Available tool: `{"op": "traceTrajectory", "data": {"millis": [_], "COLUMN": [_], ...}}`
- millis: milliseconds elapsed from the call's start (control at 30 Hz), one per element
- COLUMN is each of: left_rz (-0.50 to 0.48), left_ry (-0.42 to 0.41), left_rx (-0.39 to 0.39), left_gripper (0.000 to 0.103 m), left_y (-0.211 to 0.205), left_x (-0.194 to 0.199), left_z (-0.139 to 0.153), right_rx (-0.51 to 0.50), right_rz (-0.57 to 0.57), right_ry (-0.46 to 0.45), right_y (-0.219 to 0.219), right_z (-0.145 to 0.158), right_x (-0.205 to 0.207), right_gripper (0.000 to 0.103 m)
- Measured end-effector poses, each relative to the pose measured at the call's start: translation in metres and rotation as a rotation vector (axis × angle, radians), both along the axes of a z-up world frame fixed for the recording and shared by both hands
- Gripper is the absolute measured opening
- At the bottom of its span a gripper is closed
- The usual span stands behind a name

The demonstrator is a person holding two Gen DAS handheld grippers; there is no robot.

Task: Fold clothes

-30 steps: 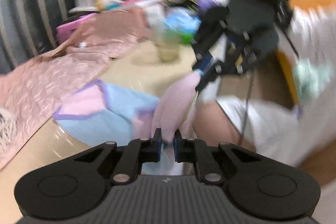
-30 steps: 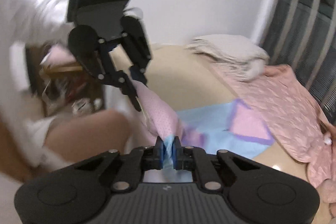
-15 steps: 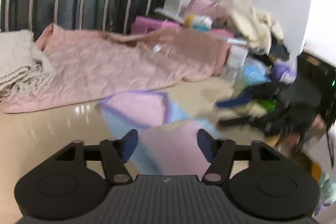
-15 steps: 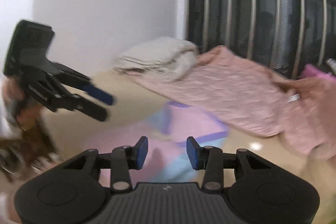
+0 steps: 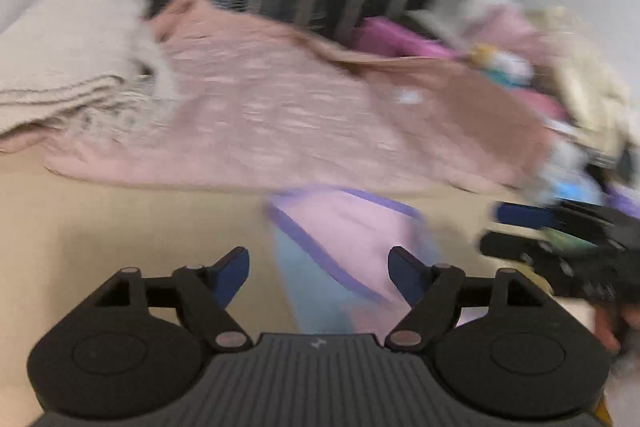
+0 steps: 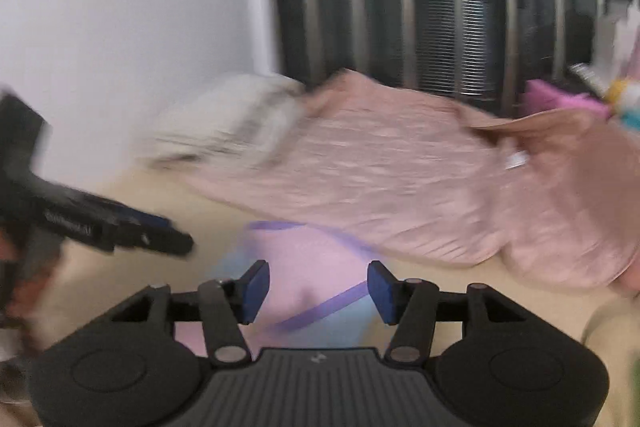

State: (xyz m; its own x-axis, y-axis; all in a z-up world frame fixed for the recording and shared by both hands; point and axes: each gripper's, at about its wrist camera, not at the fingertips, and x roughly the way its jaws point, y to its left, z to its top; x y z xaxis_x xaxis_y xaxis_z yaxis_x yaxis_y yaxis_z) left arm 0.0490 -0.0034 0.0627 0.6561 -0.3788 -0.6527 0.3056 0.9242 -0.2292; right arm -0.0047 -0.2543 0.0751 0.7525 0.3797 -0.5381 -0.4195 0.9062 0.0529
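Observation:
A small pink and light-blue garment with purple trim (image 5: 344,243) (image 6: 308,287) lies folded on the beige table. My left gripper (image 5: 319,273) hovers just in front of it, jaws opening, nothing pinched between them. My right gripper (image 6: 318,287) is also over the garment with its jaws opening, the cloth lying below and free of the pads. Each gripper shows in the other's view: the right gripper (image 5: 560,239) at the right edge, the left gripper (image 6: 120,231) at the left edge.
A pink quilted blanket (image 5: 300,115) (image 6: 420,179) spreads across the back of the table (image 5: 120,227). A folded cream knit (image 5: 68,67) (image 6: 224,123) lies at its left end. A heap of clothes and small items (image 5: 560,75) crowds the right. Dark window bars stand behind.
Both grippers let go of the pink and blue garment, which now lies on the table. Both swung round from facing each other to face the window, and their jaws spread apart.

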Motion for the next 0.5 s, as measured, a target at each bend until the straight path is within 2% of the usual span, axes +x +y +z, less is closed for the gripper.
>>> {"op": "traceTrajectory", "data": {"millis": [67,100,167,233,267,300,333,400,467,500], "left_rz": [0.024,0.028,0.007,-0.004,0.003,0.014,0.020,0.027,0.024,0.023], "left_ry": [-0.025,-0.032,0.001,0.041,0.058,0.069,0.074,0.080,0.075,0.067], "left_rx": [0.067,0.102,0.105,0.091,0.090,0.083,0.067,0.022,0.001,-0.004], "left_gripper": [0.075,0.075,0.069,0.045,0.037,0.023,0.016,0.014,0.007,0.003], "left_y": [-0.011,-0.016,-0.021,-0.022,-0.022,-0.020,-0.017,-0.010,-0.008,-0.008], "left_x": [0.023,0.030,0.039,0.044,0.046,0.046,0.046,0.047,0.047,0.046], "left_z": [-0.004,-0.006,-0.011,-0.019,-0.023,-0.027,-0.029,-0.032,-0.031,-0.029], "right_rx": [-0.066,-0.065,-0.035,0.004,0.010,0.015,0.009,0.014,0.044,0.057], "right_rz": [-0.061,-0.093,-0.137,-0.164,-0.185,-0.206,-0.214,-0.210,-0.196,-0.194], "right_ry": [0.036,0.070,0.145,0.205,0.229,0.252,0.260,0.232,0.227,0.211], "right_y": [0.016,0.019,0.019,0.012,0.008,0.004,0.001,-0.001,-0.003,-0.004], "right_z": [-0.005,-0.009,-0.018,-0.031,-0.038,-0.046,-0.051,-0.058,-0.059,-0.057], "right_x": [0.032,0.047,0.073,0.085,0.088,0.091,0.091,0.088,0.083,0.079], "right_gripper": [0.053,0.053,0.053,0.050,0.046,0.034,0.028,0.015,0.002,0.002]}}
